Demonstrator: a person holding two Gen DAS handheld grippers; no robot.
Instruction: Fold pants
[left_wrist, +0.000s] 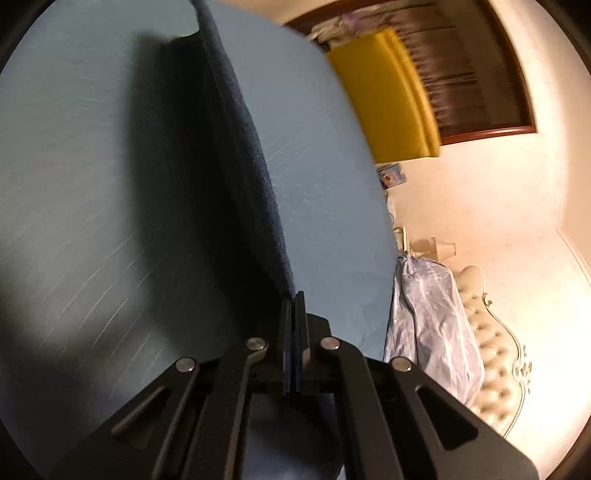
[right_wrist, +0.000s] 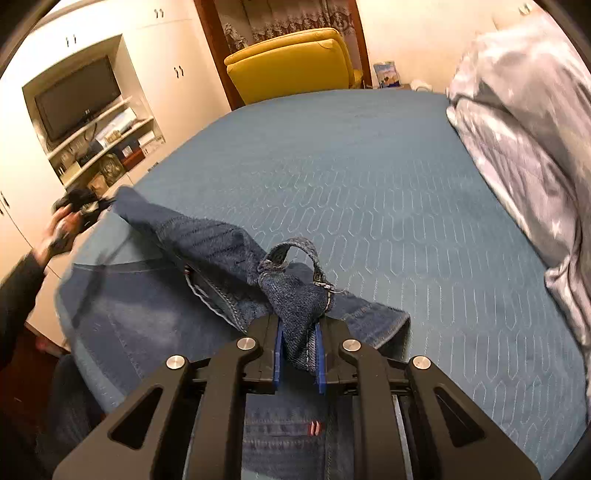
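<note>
Blue denim pants (right_wrist: 207, 251) are held up over a blue quilted bed (right_wrist: 369, 177). My right gripper (right_wrist: 298, 347) is shut on a bunched part of the waistband with a belt loop (right_wrist: 295, 247) sticking up above the pads. My left gripper (left_wrist: 295, 306) is shut on an edge of the pants (left_wrist: 243, 155), which stretch away taut as a dark band above the bed (left_wrist: 317, 192). In the right wrist view the left gripper (right_wrist: 79, 208) shows at far left, held by a hand and gripping the other end of the waistband.
A grey star-patterned duvet (right_wrist: 524, 122) is heaped on the bed's right side. A yellow armchair (right_wrist: 291, 62) stands beyond the far edge. A white wall unit with a TV (right_wrist: 77, 103) is at left. A tufted headboard (left_wrist: 495, 354) shows in the left wrist view.
</note>
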